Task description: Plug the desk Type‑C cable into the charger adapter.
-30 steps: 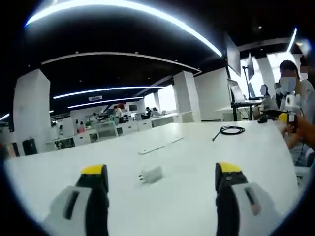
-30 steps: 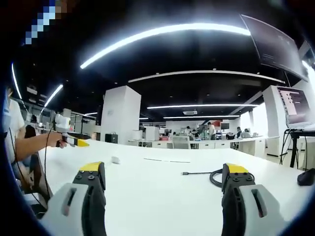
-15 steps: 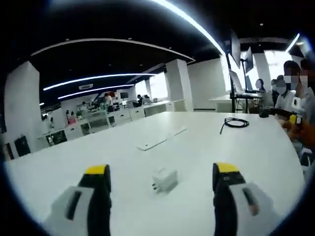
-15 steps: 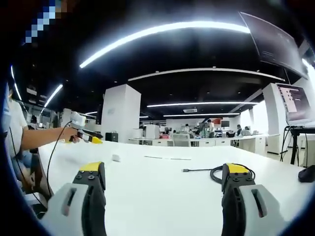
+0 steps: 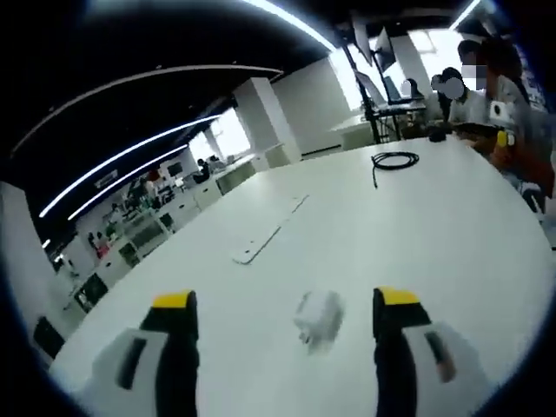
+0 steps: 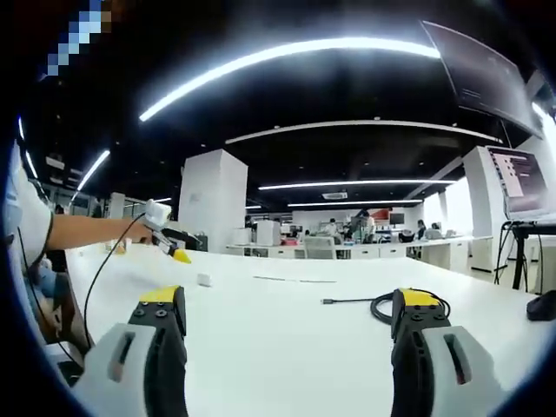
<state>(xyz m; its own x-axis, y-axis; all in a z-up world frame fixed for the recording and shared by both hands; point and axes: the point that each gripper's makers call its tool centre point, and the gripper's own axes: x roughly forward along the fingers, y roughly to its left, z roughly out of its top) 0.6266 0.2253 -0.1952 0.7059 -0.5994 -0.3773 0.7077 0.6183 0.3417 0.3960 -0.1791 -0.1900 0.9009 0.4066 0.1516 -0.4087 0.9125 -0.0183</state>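
Your left gripper (image 5: 282,304) hangs over the white table (image 5: 434,226) with its yellow-tipped jaws spread wide and nothing between them; the white charger adapter (image 5: 318,316) lies on the tabletop in the gap between the jaws, touching neither, and it is smeared by blur, so you cannot make out its port or prongs; beyond it a flat white strip (image 5: 265,241) lies on the table, and far across sits the coiled black Type-C cable (image 5: 393,162), its plug end too small to read; in the right gripper view your right gripper (image 6: 291,304) is also wide open and empty, low over the table; the cable coil (image 6: 382,308) lies just behind the right-hand jaw, partly hidden by it, with its straight end reaching left; the adapter (image 6: 204,280) is a small white block well off, near the left gripper (image 6: 169,245), held out on your arm (image 6: 87,231)
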